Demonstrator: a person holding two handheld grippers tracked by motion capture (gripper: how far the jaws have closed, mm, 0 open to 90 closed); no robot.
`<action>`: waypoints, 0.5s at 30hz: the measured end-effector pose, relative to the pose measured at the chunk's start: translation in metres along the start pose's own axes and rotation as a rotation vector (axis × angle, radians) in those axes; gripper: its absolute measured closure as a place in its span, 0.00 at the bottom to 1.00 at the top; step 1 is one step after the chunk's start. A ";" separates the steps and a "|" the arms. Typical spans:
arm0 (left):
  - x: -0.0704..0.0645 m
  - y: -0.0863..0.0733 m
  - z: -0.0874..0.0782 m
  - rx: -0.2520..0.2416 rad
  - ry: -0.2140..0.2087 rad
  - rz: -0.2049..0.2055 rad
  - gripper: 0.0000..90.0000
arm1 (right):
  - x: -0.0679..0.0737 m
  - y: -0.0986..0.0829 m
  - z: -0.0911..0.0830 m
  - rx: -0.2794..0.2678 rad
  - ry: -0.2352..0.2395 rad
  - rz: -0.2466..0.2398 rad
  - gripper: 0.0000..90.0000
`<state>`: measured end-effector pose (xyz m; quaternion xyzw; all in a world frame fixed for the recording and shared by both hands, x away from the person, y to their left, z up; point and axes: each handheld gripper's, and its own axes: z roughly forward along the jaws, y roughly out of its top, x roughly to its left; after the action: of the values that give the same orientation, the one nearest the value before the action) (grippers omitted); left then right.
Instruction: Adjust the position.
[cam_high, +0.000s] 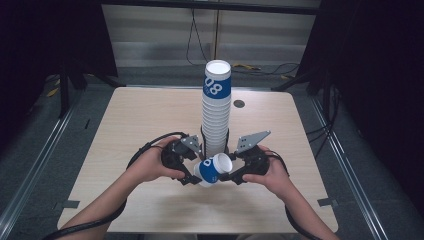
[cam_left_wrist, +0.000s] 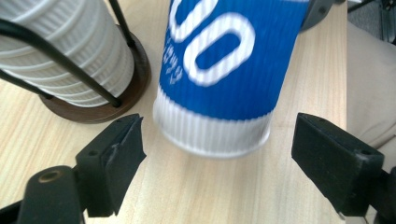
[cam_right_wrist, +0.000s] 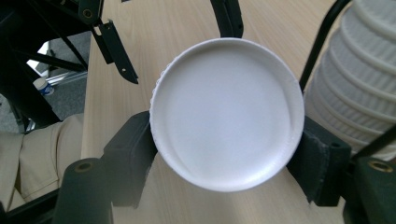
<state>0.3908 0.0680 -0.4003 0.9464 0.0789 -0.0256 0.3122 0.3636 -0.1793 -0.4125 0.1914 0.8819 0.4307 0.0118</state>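
A blue and white paper cup (cam_high: 212, 170) lies on its side above the table, between my two grippers. My right gripper (cam_high: 229, 172) is shut on it: in the right gripper view both jaws press the sides of the cup's white round end (cam_right_wrist: 226, 112). From the other side my left gripper (cam_high: 196, 169) stands open. Its jaws sit wide apart on either side of the cup's white ribbed band (cam_left_wrist: 212, 135) without touching it. Just behind the cup rises a tall stack of the same cups (cam_high: 216, 112) in a black wire holder.
The holder's round brown base (cam_left_wrist: 100, 109) and wire rods stand close to my left jaw. The stack (cam_right_wrist: 359, 79) is right beside my right jaw. The light wood table (cam_high: 135, 120) has a small round grommet (cam_high: 239, 104) at the back. Floor rails run along both sides.
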 end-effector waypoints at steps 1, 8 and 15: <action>0.001 -0.001 -0.001 -0.011 0.005 -0.010 0.19 | 0.000 0.000 -0.002 -0.002 -0.003 -0.002 0.32; 0.002 -0.007 -0.001 -0.078 0.000 -0.037 0.19 | -0.002 -0.001 -0.009 -0.017 -0.026 0.008 0.32; 0.007 -0.017 0.001 -0.125 0.017 -0.067 0.18 | -0.004 -0.004 -0.010 -0.026 -0.026 0.018 0.32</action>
<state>0.3945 0.0819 -0.4114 0.9221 0.1144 -0.0231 0.3688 0.3643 -0.1904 -0.4095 0.2048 0.8741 0.4398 0.0221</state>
